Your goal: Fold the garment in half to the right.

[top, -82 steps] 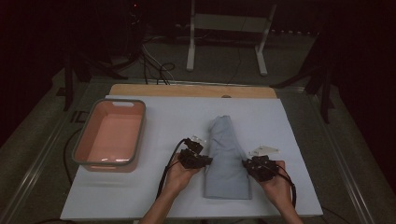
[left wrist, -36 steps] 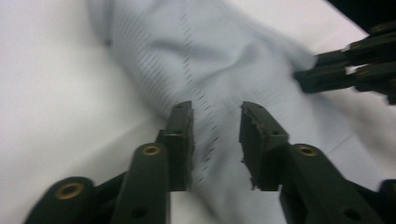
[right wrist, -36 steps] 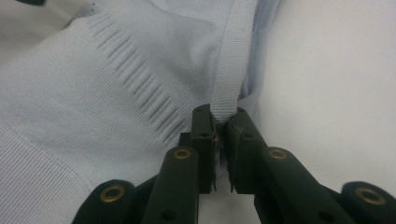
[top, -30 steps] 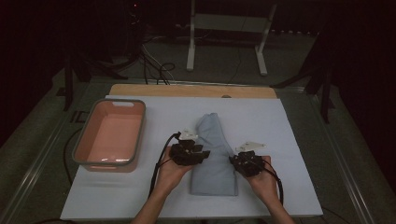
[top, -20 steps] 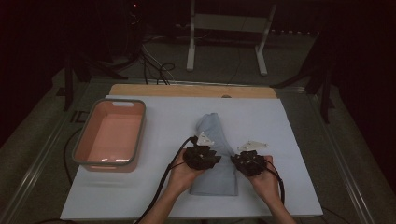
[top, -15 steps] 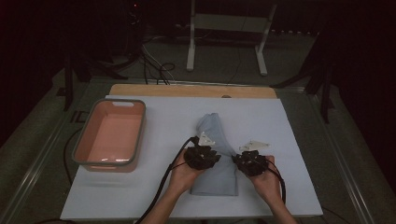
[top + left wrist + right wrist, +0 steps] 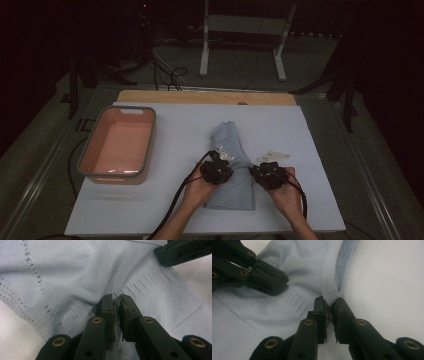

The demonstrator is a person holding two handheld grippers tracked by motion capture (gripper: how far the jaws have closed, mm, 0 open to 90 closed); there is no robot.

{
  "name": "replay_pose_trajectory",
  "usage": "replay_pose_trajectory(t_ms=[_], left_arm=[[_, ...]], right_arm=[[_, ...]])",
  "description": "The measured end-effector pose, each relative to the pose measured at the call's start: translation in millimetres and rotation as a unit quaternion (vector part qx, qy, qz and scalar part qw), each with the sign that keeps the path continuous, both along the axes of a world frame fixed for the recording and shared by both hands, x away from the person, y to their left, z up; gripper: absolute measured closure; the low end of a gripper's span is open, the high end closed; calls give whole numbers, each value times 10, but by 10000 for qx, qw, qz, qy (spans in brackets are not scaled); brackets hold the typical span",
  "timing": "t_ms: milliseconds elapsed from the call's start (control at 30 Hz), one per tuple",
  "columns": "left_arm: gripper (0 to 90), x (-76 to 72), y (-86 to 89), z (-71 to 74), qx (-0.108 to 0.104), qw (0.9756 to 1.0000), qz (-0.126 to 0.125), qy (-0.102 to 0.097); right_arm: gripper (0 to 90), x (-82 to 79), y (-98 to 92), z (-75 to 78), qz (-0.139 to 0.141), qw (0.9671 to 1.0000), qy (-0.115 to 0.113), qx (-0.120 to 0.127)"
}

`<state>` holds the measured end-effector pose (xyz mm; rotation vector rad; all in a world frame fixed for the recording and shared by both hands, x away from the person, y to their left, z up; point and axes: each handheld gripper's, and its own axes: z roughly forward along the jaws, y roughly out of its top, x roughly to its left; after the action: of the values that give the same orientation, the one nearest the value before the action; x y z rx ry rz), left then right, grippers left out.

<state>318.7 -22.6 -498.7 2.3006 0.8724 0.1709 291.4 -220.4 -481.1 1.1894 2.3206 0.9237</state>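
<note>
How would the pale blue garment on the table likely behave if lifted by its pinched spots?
The pale blue garment looks thin and folded, so it would probably sag and unfold. The left hand-held gripper bunches the fabric easily, suggesting it is soft and light. The right hand-held gripper pinches a band edge, likely firmer.

A dim room: a white stand [image 7: 243, 37] on the grey floor [image 7: 240, 80] (cables [image 7: 165, 67] trail nearby), beyond the white-topped table [image 7: 305, 130].
</note>
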Motion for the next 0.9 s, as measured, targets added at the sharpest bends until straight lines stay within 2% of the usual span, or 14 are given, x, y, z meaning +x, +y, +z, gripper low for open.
replay_pose_trajectory(t_ms=[133, 233, 567, 767, 900], left_arm=[[844, 10, -16, -25, -20, 10000, 26, 17], [848, 22, -14, -31, -37, 10000, 39, 66], [852, 29, -15, -37, -47, 9999, 63, 90], [856, 31, -17, -38, -55, 9999, 84, 121], [857, 31, -18, -37, -54, 9999, 97, 130]], right_arm=[[723, -39, -20, 53, -58, 9999, -87, 35], [617, -79, -20, 86, -88, 9998, -121, 95], [343, -161, 11, 57, -215, 9995, -6, 251], [254, -185, 14, -2, -227, 9991, 78, 352], [230, -198, 19, -38, -228, 9988, 156, 396]])
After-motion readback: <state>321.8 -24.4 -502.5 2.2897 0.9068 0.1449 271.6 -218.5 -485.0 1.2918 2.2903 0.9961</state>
